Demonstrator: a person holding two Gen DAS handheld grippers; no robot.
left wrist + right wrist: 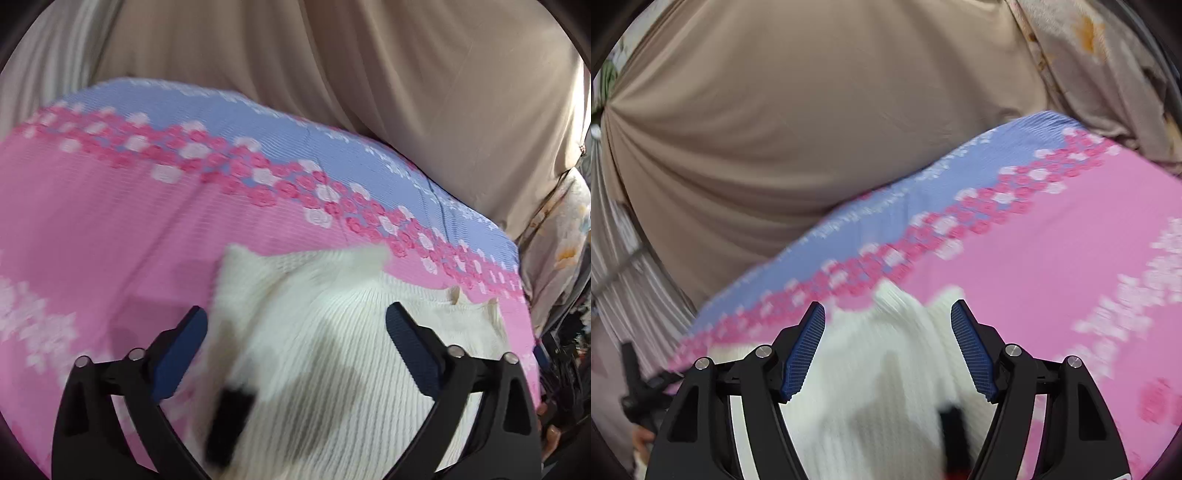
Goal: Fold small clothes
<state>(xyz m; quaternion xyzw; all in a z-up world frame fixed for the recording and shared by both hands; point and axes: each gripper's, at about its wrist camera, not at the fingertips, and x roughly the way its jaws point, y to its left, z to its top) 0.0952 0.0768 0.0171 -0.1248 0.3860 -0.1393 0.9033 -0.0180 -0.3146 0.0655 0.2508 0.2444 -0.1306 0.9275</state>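
Observation:
A white ribbed knit garment (325,332) lies on the pink bedspread (92,229), blurred by motion. My left gripper (297,321) is open, its blue-padded fingers apart above the garment, gripping nothing. In the right wrist view the same white garment (882,350) lies under my right gripper (888,314), which is open with its fingers spread either side of the cloth. A small black tag or object (231,421) shows on the garment near the bottom, also in the right wrist view (955,424).
The bedspread has a blue border (258,122) with a pink flower band. Beige curtains (332,55) hang behind the bed. A floral cloth (557,236) hangs at the bed's right edge. The other gripper's black frame (639,387) shows at far left.

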